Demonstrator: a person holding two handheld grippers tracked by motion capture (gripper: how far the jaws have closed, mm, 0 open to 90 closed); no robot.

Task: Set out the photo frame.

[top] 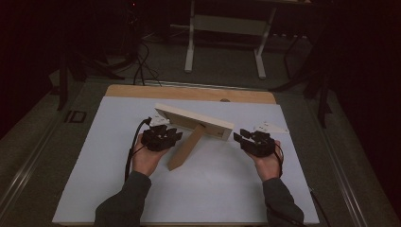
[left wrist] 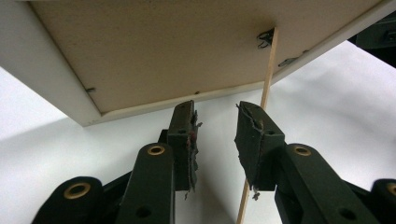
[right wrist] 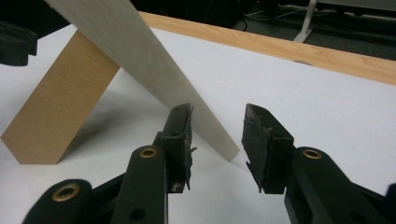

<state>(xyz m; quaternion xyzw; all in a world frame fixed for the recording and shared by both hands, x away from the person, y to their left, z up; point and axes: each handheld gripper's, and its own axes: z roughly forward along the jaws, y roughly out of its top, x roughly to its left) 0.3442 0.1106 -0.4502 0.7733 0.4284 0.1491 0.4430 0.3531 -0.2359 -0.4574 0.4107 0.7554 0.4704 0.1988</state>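
A cream-white picture frame [top: 194, 120] stands tilted on the white table sheet, propped by its brown easel stand [top: 187, 149]. My left gripper [top: 165, 128] sits behind the frame's left end. In the left gripper view it [left wrist: 215, 112] is open, its tips just under the frame's brown backing [left wrist: 163, 46], with the stand's thin edge [left wrist: 267, 79] beside the right jaw. My right gripper [top: 242, 135] is at the frame's right end. In its own view it [right wrist: 218, 116] is open, with the frame's lower corner [right wrist: 219, 140] between the jaws, untouched, and the stand [right wrist: 65, 107] at left.
The white sheet [top: 213, 189] covers a wooden table whose far edge [top: 189, 92] shows bare. Beyond it, on the dark floor, stand a white desk base [top: 224, 28] and cables [top: 142, 66]. The person's forearms lie on the sheet near its front edge.
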